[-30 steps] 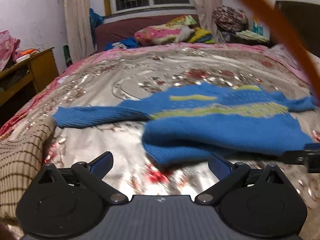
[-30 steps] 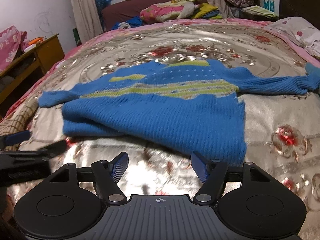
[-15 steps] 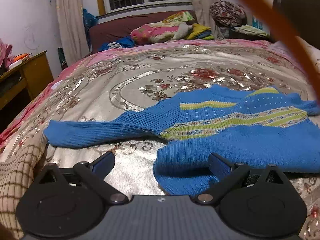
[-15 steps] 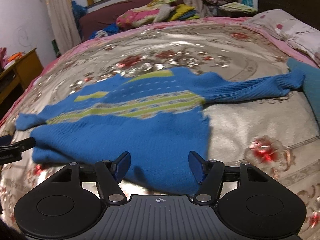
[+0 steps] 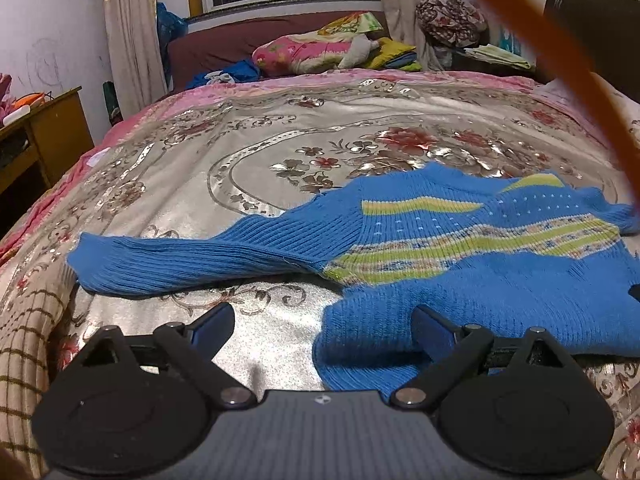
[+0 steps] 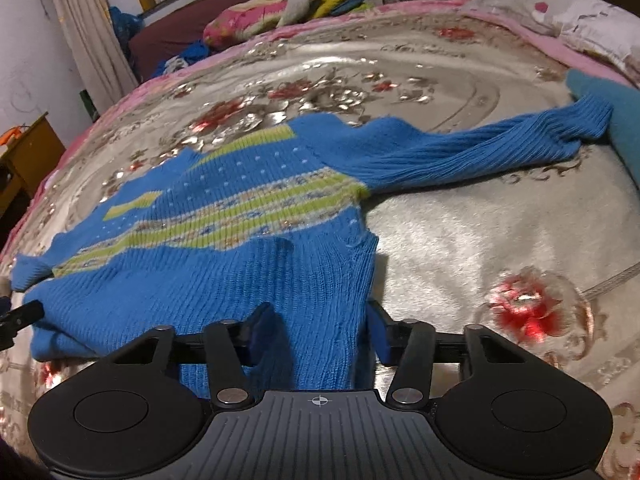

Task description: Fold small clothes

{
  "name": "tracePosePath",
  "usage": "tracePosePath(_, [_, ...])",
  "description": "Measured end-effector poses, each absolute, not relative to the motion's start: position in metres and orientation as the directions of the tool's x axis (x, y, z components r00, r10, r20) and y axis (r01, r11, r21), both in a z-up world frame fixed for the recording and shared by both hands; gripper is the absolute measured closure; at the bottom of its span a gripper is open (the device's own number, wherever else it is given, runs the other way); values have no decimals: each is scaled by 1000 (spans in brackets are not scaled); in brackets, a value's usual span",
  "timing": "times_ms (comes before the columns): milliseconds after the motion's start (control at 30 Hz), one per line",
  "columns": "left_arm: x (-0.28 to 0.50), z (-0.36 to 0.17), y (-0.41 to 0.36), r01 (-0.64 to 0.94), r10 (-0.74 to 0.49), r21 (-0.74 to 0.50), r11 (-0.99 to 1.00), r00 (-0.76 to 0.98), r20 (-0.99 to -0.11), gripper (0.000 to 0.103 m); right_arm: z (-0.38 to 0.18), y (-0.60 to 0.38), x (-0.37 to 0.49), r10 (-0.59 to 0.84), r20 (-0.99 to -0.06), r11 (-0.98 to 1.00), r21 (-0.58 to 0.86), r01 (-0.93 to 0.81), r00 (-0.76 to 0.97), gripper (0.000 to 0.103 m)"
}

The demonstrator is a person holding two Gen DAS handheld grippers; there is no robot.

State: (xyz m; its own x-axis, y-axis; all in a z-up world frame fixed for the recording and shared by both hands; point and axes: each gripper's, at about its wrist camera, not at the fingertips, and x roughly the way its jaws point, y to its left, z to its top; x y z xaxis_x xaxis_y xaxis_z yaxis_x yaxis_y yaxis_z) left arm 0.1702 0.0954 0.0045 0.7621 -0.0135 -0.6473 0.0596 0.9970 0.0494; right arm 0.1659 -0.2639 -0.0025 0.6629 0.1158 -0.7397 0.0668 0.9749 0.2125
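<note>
A blue knitted sweater with yellow-green stripes [image 6: 224, 216] is spread flat on a silver floral bedspread [image 5: 248, 160], sleeves out. Its hem corner is straddled by the closing right gripper [image 6: 316, 332], pads not seen pressing. The left gripper [image 5: 320, 330] is held wide open over the opposite hem corner.

left gripper [image 5: 322, 326] black with ribbed grey plate, round side discs, silver screws, blue fingers [image 5: 210, 325], right gripper [image 6: 316, 330] alike, crosshair mark beside its screws
</note>
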Motion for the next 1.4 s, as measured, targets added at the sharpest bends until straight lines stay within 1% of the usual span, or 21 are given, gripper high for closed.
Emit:
tracePosePath(67, [173, 5, 98, 62, -27, 30, 998, 758, -652, 3, -3, -264, 166, 124, -740, 975, 214, 57, 661, 63])
tracePosePath(100, [174, 5, 99, 66, -37, 20, 998, 754, -655, 3, -2, -266, 166, 130, -741, 974, 219, 55, 659, 69])
tracePosePath(133, [175, 6, 99, 72, -47, 11, 997, 751, -659, 7, -1, -267, 166, 136, -741, 973, 226, 53, 658, 78])
tracePosePath(167, [177, 6, 99, 84, -62, 0, 996, 743, -667, 17, 0, -269, 166, 143, -740, 972, 231, 49, 657, 82])
tracePosePath(200, [179, 6, 99, 91, -74, -11, 996, 732, -677, 24, 2, -271, 165, 150, -739, 971, 236, 44, 657, 88])
tracePosePath(267, [183, 5, 99, 103, -104, -44, 994, 706, -701, 53, 4, -272, 164, 161, -736, 969, 244, 36, 657, 92])
tracePosePath(367, [181, 6, 99, 121, -151, -92, 988, 700, -698, 68, 9, -269, 162, 179, -727, 968, 250, 13, 662, 94])
tracePosePath(467, [171, 14, 99, 145, -179, -108, 984, 714, -677, 76, 15, -266, 159, 202, -711, 967, 253, -24, 673, 95])
tracePosePath(667, [137, 29, 106, 231, -311, -207, 951, 698, -645, 79, 37, -266, 141, 270, -675, 955, 278, -102, 687, 96])
tracePosePath(733, [122, 33, 106, 260, -335, -212, 942, 690, -641, 79, 46, -269, 130, 316, -657, 942, 306, -140, 685, 96])
tracePosePath(800, [106, 34, 104, 278, -338, -198, 940, 684, -646, 79, 56, -271, 114, 342, -641, 937, 291, -194, 687, 96])
tracePosePath(933, [82, 32, 105, 290, -345, -196, 937, 669, -658, 79, 67, -275, 88, 360, -637, 933, 261, -249, 682, 96])
tracePosePath(1033, [70, 30, 106, 285, -322, -170, 944, 668, -671, 79, 67, -277, 73, 354, -652, 935, 232, -269, 670, 96])
tracePosePath(1233, [58, 29, 112, 255, -311, -185, 949, 668, -675, 79, 60, -276, 50, 365, -687, 923, 182, -338, 628, 96])
tracePosePath(1300, [57, 27, 113, 250, -308, -185, 950, 666, -680, 78, 58, -272, 41, 377, -693, 912, 160, -378, 615, 97])
tracePosePath(1400, [54, 25, 112, 248, -304, -182, 952, 664, -683, 77, 52, -261, 28, 380, -715, 878, 78, -472, 587, 96])
